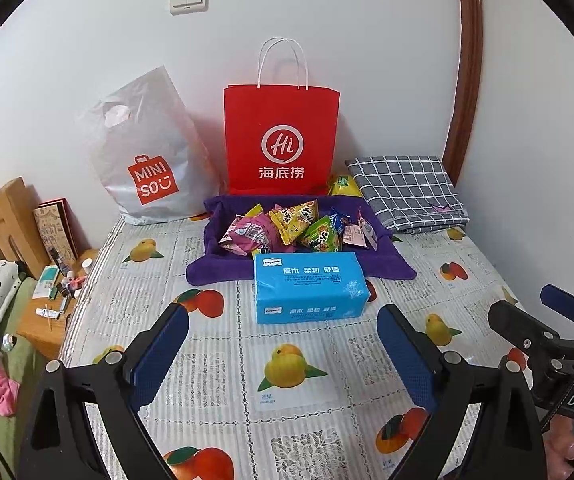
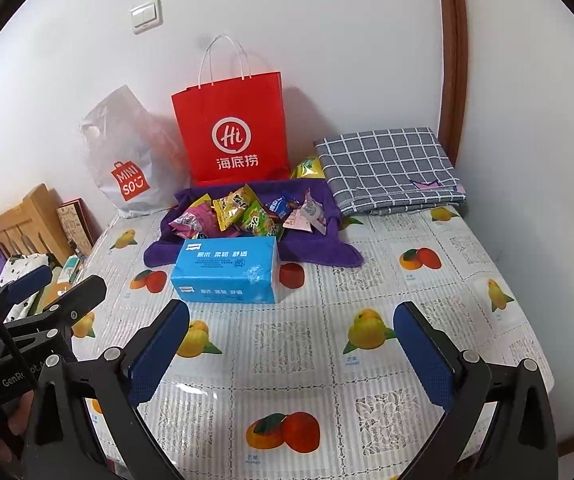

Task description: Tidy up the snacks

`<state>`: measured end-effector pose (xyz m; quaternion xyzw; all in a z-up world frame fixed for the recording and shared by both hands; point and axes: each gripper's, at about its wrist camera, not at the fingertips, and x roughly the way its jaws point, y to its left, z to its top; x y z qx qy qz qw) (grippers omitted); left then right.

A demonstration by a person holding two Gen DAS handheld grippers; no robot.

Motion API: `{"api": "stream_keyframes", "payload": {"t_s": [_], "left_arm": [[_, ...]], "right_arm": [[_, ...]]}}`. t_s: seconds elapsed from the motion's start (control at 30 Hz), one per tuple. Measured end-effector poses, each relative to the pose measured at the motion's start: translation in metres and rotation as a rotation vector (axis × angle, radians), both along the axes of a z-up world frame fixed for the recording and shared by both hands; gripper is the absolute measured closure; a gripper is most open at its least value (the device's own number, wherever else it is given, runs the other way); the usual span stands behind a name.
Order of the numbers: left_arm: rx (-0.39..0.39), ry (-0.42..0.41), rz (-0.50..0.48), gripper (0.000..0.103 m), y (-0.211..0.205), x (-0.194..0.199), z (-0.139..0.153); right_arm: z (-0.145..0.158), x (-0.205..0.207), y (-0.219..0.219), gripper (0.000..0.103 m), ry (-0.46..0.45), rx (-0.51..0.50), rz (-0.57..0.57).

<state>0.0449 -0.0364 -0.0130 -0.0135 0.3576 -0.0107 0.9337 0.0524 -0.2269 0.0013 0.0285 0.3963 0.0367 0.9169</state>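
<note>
Several snack packets lie in a heap on a purple towel at the back of the table. A blue tissue pack lies in front of the heap. A red paper bag and a grey MINISO plastic bag stand against the wall behind. My left gripper is open and empty, low over the table, short of the tissue pack. My right gripper is open and empty beside it.
A folded grey checked cloth lies at the back right, with a yellow packet beside it. The fruit-print tablecloth covers the table. A cluttered wooden nightstand and a bed are at left.
</note>
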Motion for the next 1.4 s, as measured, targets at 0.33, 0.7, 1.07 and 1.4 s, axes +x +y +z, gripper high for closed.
{"api": "stream_keyframes", "payload": {"t_s": [0.33,0.7,1.07,1.4], "left_arm": [[-0.001,-0.001,-0.003,0.008,-0.0018,-0.0025,0.0015],[-0.001,-0.002,0.001,0.008,-0.0020,-0.0032,0.0019],[-0.002,-0.004,0.004,0.008,-0.0009,-0.0047,0.0022],[-0.003,-0.004,0.003,0.008,0.0002,-0.0048,0.0022]], "right_arm": [[0.0034,-0.0033,-0.0003,0.002,-0.005,-0.006,-0.006],[0.0059,-0.0058,0.0001,0.002,-0.010,-0.004,-0.010],[0.0067,-0.0065,0.0009,0.002,-0.012,-0.003,-0.012],[0.0069,-0.0067,0.0016,0.002,-0.013,-0.003,-0.010]]}}
